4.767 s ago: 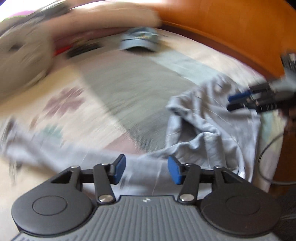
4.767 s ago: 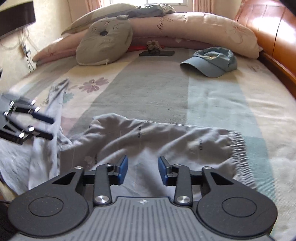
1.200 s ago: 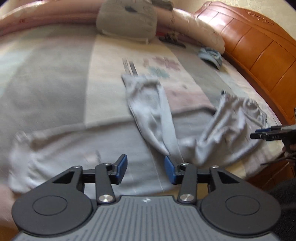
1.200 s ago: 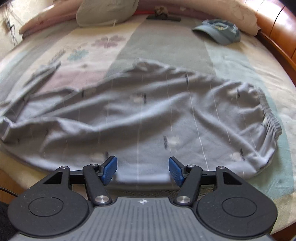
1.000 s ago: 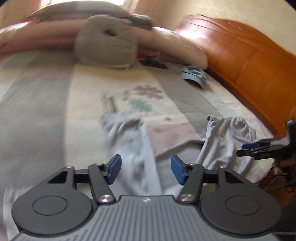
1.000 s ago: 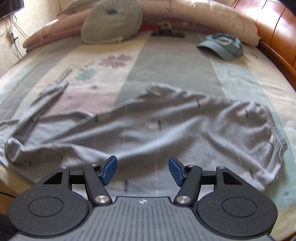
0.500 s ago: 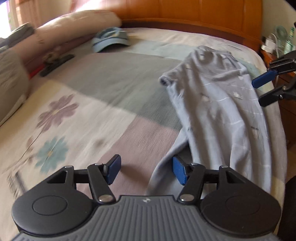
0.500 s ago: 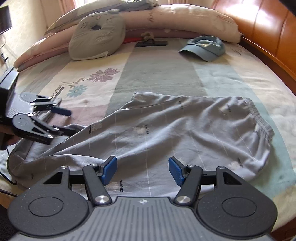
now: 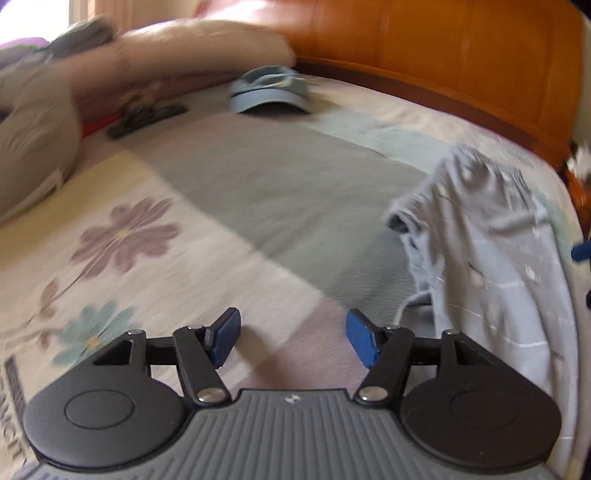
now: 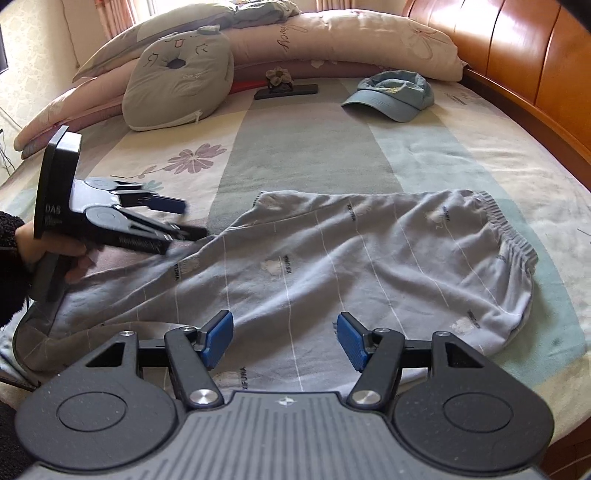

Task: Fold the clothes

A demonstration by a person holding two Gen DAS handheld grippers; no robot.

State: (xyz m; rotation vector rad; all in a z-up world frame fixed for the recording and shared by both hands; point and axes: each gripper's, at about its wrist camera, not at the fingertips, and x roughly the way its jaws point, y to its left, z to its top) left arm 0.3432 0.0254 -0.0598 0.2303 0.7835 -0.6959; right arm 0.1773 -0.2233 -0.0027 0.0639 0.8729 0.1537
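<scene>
A wooden headboard (image 10: pixel 524 74) curves behind the bed (image 10: pixel 303 147); daylight comes from a window (image 10: pixel 147 7) above the pillows (image 10: pixel 332 40).

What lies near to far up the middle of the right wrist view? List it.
Right tongs → grey trousers → bedspread → dark stand → long pillow

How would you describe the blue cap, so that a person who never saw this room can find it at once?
Start at the orange wooden headboard and the long pink pillow lying along the far end of the bed. Just in front of that pillow, toward the headboard side, lies the blue cap. It is the only blue, brimmed thing there; the cushion nearby is grey-green.
</scene>
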